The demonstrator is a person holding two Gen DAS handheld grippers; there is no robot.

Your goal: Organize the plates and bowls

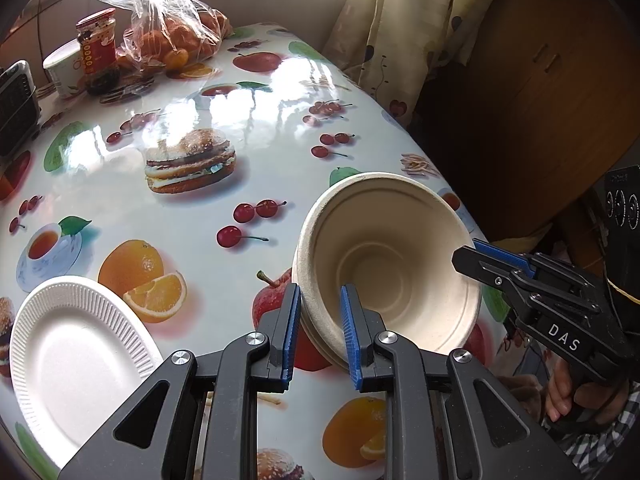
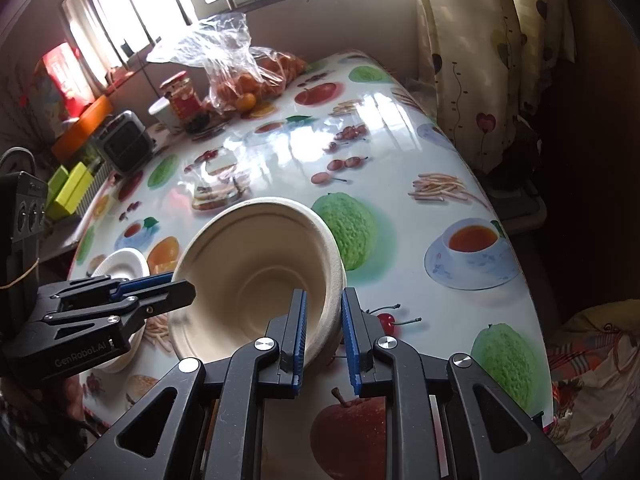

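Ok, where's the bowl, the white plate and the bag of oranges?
paper bowl (image 1: 384, 264): left wrist view, inside wall.
white foam plate (image 1: 76, 356): left wrist view, flat centre.
bag of oranges (image 2: 244, 80): right wrist view, clear plastic over the fruit.

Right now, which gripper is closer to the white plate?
Left. The left gripper pinches the bowl rim on the side facing the white plate. The right gripper grips the bowl's opposite rim, farther from the plate.

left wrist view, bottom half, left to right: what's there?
White ribbed foam plate → left hand-held gripper, shut on the rim of the beige pulp paper bowls → right hand-held gripper at their far rim.
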